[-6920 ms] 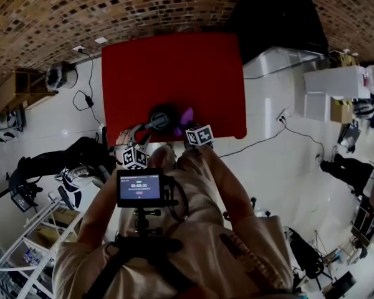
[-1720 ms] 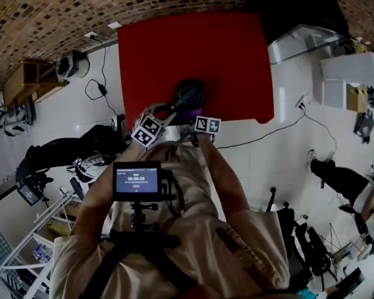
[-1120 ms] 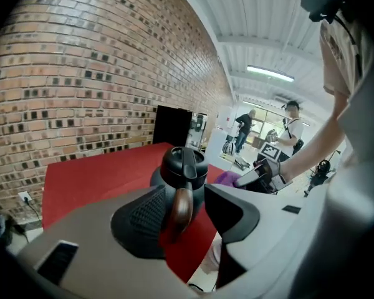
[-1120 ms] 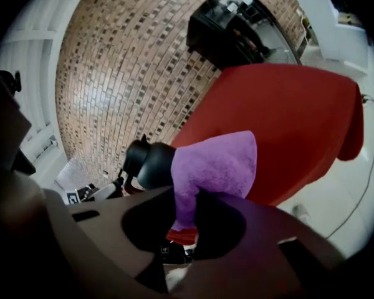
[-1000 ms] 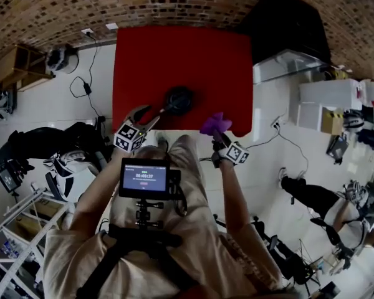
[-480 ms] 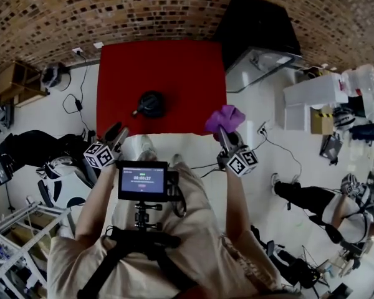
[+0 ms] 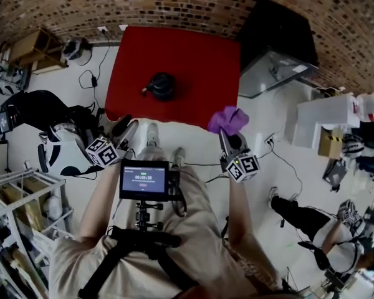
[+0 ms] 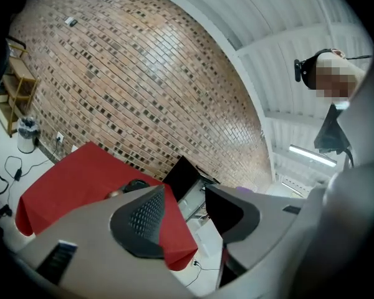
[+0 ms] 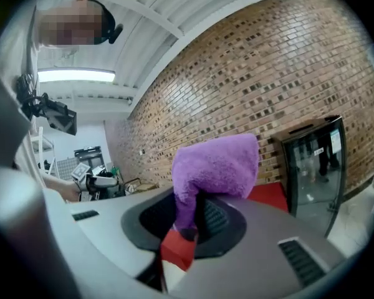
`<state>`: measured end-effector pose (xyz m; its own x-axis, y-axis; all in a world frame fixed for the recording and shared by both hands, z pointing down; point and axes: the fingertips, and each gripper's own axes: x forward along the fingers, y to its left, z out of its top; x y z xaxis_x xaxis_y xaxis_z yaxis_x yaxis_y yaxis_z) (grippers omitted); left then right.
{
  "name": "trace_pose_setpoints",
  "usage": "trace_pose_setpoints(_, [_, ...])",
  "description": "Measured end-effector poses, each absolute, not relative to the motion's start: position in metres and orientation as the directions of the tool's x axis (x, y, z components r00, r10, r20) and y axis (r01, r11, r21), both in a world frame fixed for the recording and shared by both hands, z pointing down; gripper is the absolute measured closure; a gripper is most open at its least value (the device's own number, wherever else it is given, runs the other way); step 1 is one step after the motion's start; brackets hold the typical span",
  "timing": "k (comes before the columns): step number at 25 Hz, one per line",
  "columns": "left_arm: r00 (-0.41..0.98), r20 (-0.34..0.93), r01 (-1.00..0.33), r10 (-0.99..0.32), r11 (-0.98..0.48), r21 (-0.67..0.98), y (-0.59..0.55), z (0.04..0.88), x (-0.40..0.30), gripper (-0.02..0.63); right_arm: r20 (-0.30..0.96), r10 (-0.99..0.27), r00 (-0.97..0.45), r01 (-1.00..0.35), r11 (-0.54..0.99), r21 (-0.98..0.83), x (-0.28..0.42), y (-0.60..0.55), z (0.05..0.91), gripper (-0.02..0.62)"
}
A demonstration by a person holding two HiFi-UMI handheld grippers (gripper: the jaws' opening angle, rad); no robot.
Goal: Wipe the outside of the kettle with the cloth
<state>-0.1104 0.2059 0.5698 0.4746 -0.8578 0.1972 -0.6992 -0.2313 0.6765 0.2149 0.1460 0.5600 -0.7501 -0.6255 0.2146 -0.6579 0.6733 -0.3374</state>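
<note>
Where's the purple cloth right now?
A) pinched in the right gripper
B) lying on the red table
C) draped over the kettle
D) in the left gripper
A: the cloth is clamped in the right gripper; the kettle stands bare on the table, and the left gripper is open and empty.

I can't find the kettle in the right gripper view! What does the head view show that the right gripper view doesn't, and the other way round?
Only the head view shows the black kettle, standing on the table with nothing touching it, and the little screen on the person's chest. Only the right gripper view shows up close how the right claw is shut tight on the purple cloth, plus the ceiling light. Both show the cloth, the red table, the brick wall and the black glass-fronted cabinet.
</note>
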Motion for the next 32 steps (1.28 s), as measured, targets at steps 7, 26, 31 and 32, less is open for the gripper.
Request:
trace_pose_setpoints(7, [0.411, 0.246, -0.798, -0.878, -0.217, 0.562, 0.227, 0.577, -0.13, 0.4, 0.326, -0.585, -0.743, -0.67, 0.655, -0.35, 0.184, 0.174, 0.598, 0.515])
trace_pose_setpoints(26, [0.488, 0.334, -0.825, -0.806, -0.302, 0.477, 0.244, 0.612, -0.182, 0.402, 0.366, -0.686, -0.629, -0.771, 0.492, -0.404, 0.125, 0.204, 0.605, 0.515])
trace_pose_setpoints(31, [0.505, 0.349, -0.825, -0.789, -0.323, 0.464, 0.235, 0.614, -0.188, 0.402, 0.369, -0.7, -0.612, -0.782, 0.464, -0.416, 0.124, 0.207, 0.608, 0.515])
trace_pose_setpoints(32, [0.507, 0.351, -0.824, -0.787, -0.323, 0.466, 0.233, 0.616, -0.189, 0.402, 0.365, -0.704, -0.609, -0.783, 0.462, -0.416, 0.123, 0.205, 0.607, 0.515])
